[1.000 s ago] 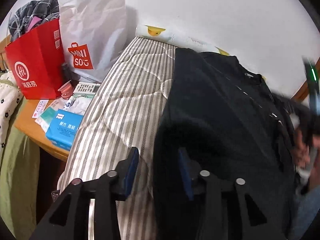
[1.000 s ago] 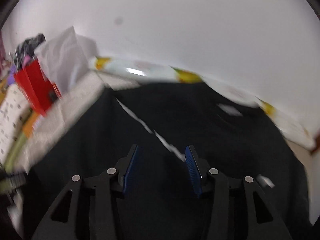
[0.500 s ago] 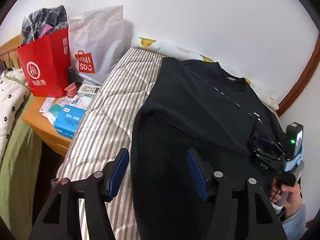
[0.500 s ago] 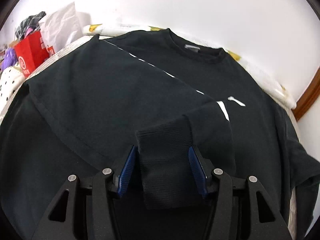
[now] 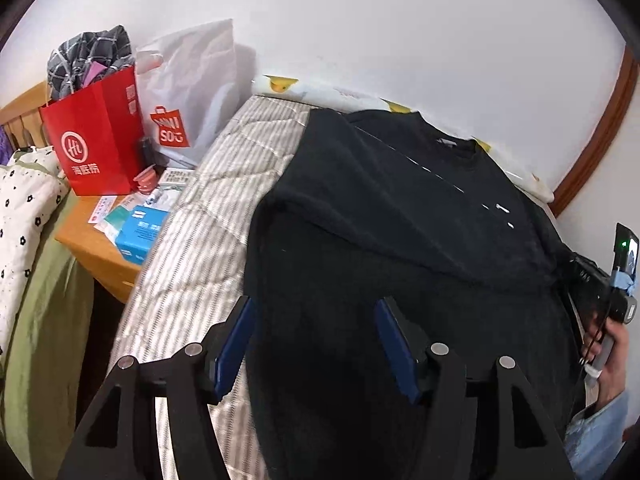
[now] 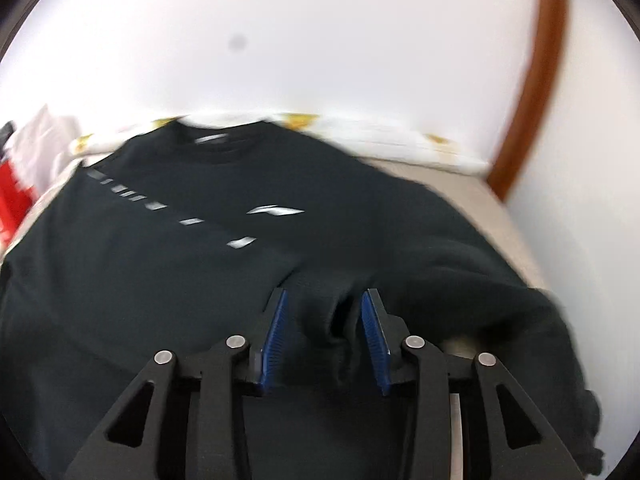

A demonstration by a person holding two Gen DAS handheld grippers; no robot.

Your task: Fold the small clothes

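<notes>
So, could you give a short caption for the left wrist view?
Open left gripper over a black sweatshirt spread on a striped mattress.

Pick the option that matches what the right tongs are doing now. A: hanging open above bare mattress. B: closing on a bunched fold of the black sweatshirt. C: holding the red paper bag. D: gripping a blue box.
B: in the right wrist view the right tongs have a bunched fold of the black sweatshirt between their blue pads, which are partly closed around it.
</notes>
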